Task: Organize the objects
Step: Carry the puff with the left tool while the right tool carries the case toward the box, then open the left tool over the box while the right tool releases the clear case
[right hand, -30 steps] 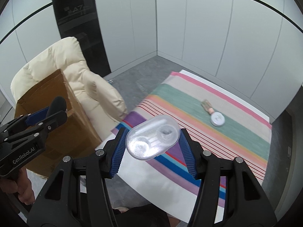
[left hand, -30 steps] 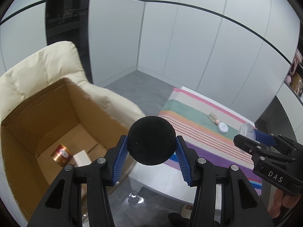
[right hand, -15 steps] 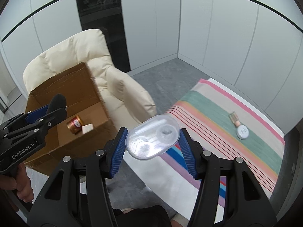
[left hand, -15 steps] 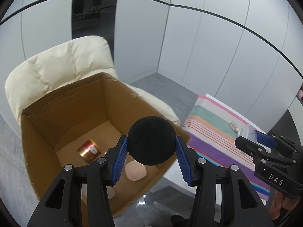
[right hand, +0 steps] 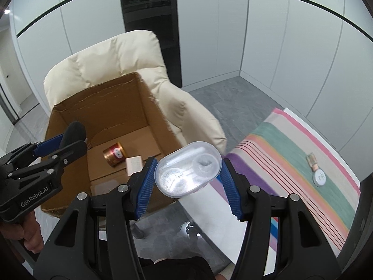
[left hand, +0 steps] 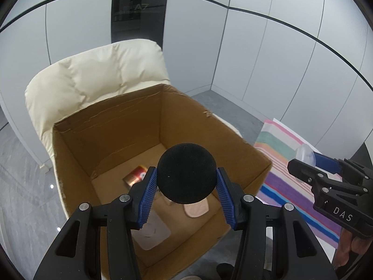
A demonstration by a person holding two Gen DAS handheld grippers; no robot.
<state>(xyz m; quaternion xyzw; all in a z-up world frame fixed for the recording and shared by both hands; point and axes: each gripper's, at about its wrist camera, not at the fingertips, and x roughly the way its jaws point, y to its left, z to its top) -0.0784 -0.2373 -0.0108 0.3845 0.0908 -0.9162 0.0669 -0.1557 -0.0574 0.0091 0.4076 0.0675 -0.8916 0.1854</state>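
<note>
Bright, even indoor light, soft shadows, sharp focus; strong fisheye bending and black corners at the edges.

You face pale panelled walls [left hand: 256, 70] crossed by a thin dark line, meeting at a corner. A tall dark panel [right hand: 151, 23] stands behind a cream padded armchair [left hand: 98, 77]. The floor [right hand: 233, 98] is grey, stone-like and glossy, showing small reflected lights near you.

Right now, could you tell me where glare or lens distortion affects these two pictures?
Right wrist view: bright glare on the clear case washes out its contents. Left wrist view: the black ball shows no glare. Both views: fisheye bends the wall lines, corners black.
</note>
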